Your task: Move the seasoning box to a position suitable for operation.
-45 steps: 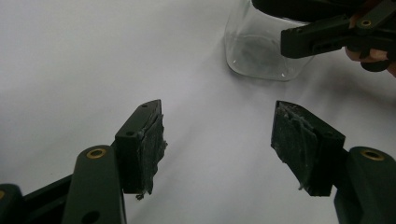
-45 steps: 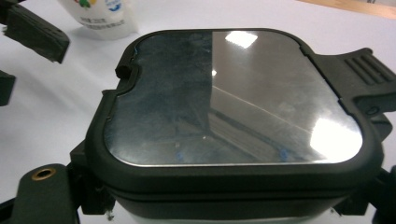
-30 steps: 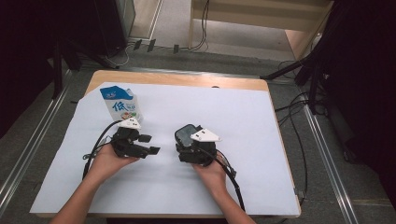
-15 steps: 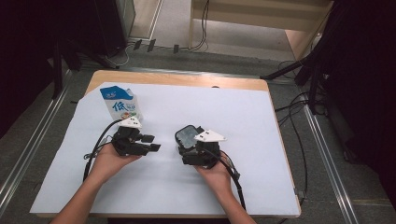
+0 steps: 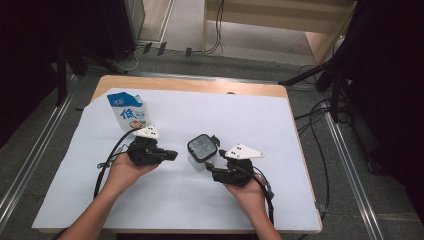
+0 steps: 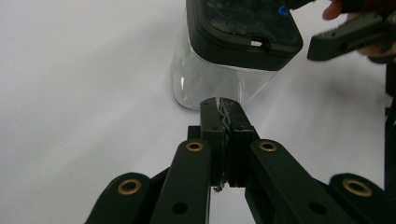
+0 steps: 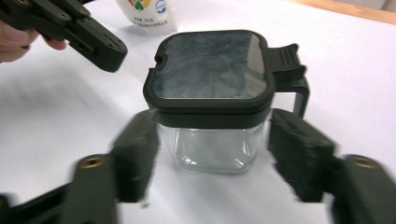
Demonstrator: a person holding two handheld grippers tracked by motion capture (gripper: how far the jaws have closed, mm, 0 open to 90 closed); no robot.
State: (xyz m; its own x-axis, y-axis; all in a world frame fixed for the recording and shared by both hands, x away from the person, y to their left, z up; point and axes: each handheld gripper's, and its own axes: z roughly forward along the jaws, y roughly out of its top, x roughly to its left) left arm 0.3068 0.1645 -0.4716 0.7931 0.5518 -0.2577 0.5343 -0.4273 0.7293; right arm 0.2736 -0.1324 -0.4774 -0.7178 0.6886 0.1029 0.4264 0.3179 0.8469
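A clear glass jar [image 5: 202,148] with a square black lid and a side handle stands in the middle of the white sheet. My right gripper [image 5: 212,167] is just on the near right side of it. In the right gripper view its jaws [image 7: 217,158] have just been closing and stand on either side of the glass body [image 7: 210,149], blurred and not pressing on it. My left gripper [image 5: 170,155] lies to the left of the jar, shut on nothing. Its tips [image 6: 222,105] point at the jar's base [image 6: 210,84].
A blue and white milk carton [image 5: 129,112] stands at the far left of the sheet, behind the left hand. White paper [image 5: 300,130] covers most of the wooden table [image 5: 200,85]. Cables trail from both grippers toward the near edge.
The right gripper has drawn back to the right and toward the person, uncovering the jar's lid. The left gripper's jaws have shut. The jar and carton stay put.
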